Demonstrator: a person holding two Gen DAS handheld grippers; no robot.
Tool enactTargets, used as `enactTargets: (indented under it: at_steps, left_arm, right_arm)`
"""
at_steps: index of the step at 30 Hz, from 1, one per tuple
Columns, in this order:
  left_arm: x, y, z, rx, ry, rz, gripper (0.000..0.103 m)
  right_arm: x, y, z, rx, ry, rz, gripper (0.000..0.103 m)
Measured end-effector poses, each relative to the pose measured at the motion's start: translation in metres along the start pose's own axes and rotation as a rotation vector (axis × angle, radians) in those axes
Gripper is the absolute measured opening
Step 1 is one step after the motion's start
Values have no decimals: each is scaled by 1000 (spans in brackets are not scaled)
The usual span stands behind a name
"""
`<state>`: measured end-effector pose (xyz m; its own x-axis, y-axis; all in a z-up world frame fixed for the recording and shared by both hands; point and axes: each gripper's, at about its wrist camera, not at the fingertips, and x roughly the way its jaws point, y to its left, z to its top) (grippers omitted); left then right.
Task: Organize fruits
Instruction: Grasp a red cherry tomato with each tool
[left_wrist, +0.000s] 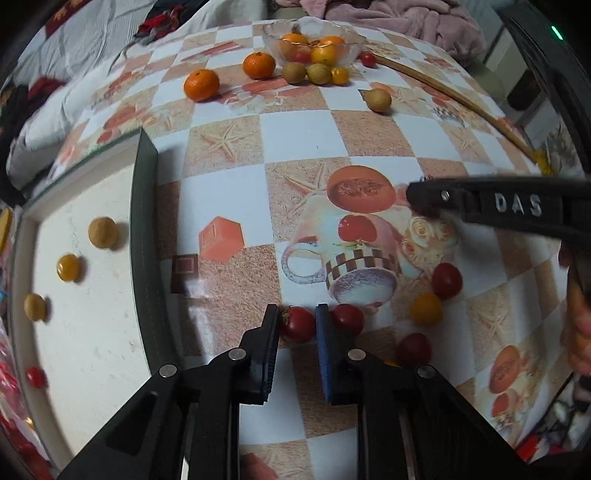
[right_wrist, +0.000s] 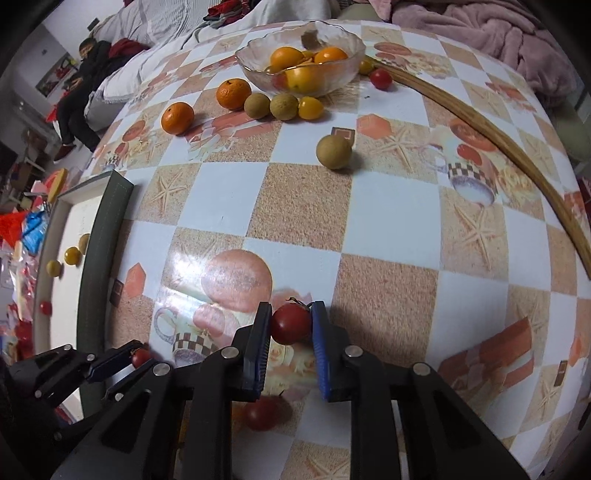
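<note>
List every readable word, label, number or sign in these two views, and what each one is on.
"DAS": raised pale letters on the black body of the right claw, seen from the left wrist view.
Nothing else reads: the checked tablecloth carries only pictures (starfish, cups, fruit), and the packaging at the left edge of the right wrist view is too blurred.

1. A table (right_wrist: 306, 206) in a checkered, fruit-printed cloth is carrying everything.
2. A glass bowl (right_wrist: 343, 44), two tangerines (right_wrist: 177, 117), brown round fruits (right_wrist: 333, 151), cherry tomatoes (left_wrist: 447, 280) and a tray (left_wrist: 144, 206) are lying on it.
3. A bamboo stick (right_wrist: 509, 147) is curving along its right side.
</note>
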<state>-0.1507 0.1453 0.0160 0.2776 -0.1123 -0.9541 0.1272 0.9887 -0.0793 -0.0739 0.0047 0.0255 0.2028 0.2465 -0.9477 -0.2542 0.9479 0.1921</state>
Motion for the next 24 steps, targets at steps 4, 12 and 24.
enactTargets:
  at_steps: [4,12,24]
  left_arm:
    - [-3,15,1,-86,12,-42,21]
    - [-11,24,2,-106,-3,-43,21]
    - [-41,45,1,-157,-68,-52,21]
  right_arm:
    - [-7,-3,-7,29,4,24,24]
    - [-17,0,-12,39,2,47,24]
    - [-25,29,-3,-16,-5,61,24]
